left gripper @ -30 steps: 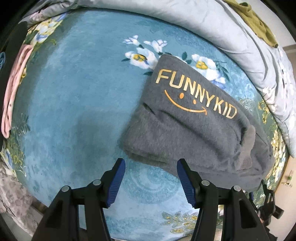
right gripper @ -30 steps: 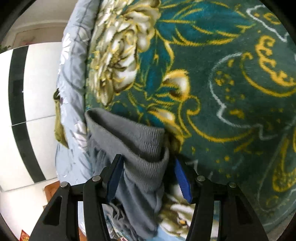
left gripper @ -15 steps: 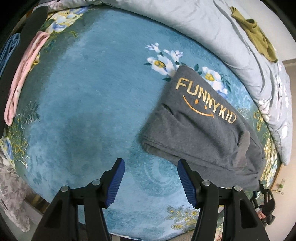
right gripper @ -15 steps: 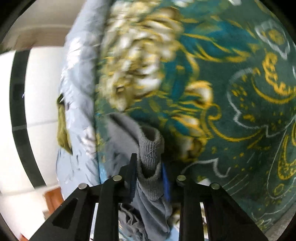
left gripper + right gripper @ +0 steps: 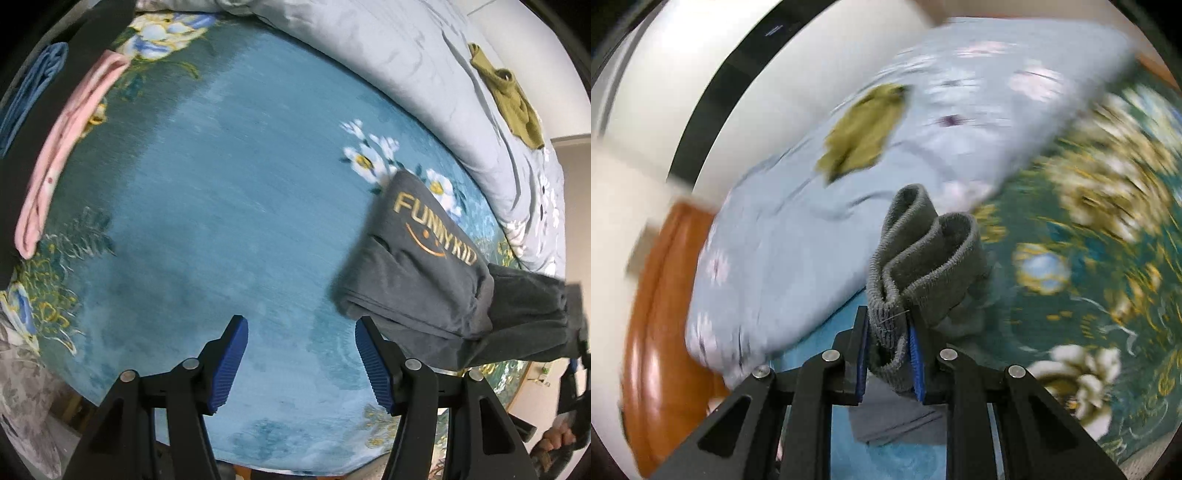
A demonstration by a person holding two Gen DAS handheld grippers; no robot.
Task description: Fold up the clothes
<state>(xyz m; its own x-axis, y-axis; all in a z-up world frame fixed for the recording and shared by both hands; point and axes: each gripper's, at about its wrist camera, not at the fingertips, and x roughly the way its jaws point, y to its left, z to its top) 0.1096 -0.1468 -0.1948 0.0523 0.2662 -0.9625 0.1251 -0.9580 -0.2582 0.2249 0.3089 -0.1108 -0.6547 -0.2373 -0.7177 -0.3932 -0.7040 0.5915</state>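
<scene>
The left hand-held gripper (image 5: pixel 297 363) hung over the blue flowered blanket (image 5: pixel 207 206) on the bed, its jaws spread with nothing between them. The folded grey trousers (image 5: pixel 413 273), printed with gold letters, lay on the blanket to the right of that gripper, one end lifted off the bed toward the right edge of the view. The right hand-held gripper (image 5: pixel 888 363) had just been closing and pinched the ribbed grey waistband (image 5: pixel 923 258) between its blue pads (image 5: pixel 916 358). A pale grey quilt (image 5: pixel 406 62) lay behind, with an olive garment (image 5: pixel 509 99) on it. A pink garment (image 5: pixel 62 147) lay along the blanket's left side.
</scene>
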